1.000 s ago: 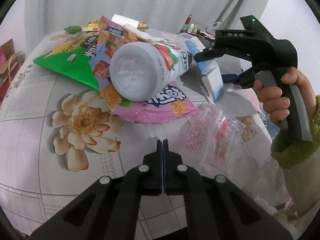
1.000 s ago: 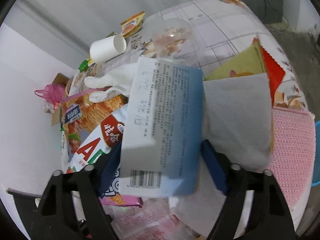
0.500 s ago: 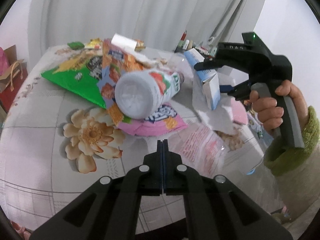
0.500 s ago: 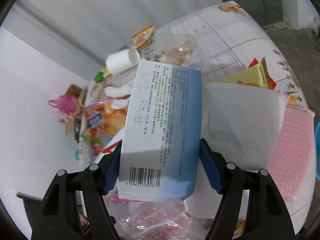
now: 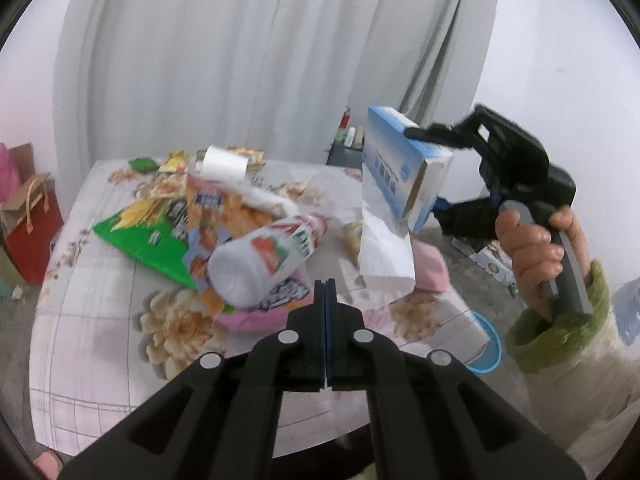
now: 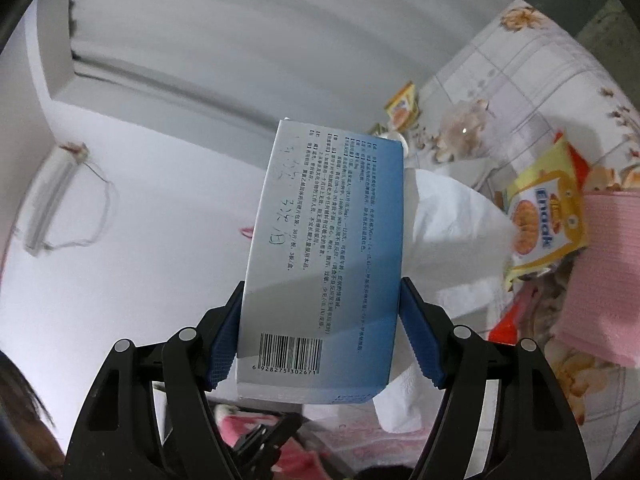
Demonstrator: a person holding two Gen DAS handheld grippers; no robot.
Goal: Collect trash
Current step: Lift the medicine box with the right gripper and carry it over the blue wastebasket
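Note:
My right gripper (image 6: pixel 320 344) is shut on a blue and white carton (image 6: pixel 324 256) with a white tissue (image 6: pixel 448 232) hanging behind it, held up in the air. In the left wrist view the carton (image 5: pixel 400 172) and the tissue (image 5: pixel 384 248) hang above the table's right side. My left gripper (image 5: pixel 325 308) is shut and empty, above the near side of the floral table (image 5: pixel 100 320). A white bottle (image 5: pixel 264 264) lies on snack wrappers (image 5: pixel 152 232) on the table.
A white paper cup (image 5: pixel 222 166) lies at the table's far side. A pink cloth (image 5: pixel 430 268) and a yellow snack packet (image 6: pixel 548 208) lie on the right. A blue bin (image 5: pixel 486 350) stands on the floor beside the table. Paper bags (image 5: pixel 28 216) stand at the left.
My right gripper has lifted the carton and tissue up off the table. My left gripper has drawn back and up from the trash pile, staying shut.

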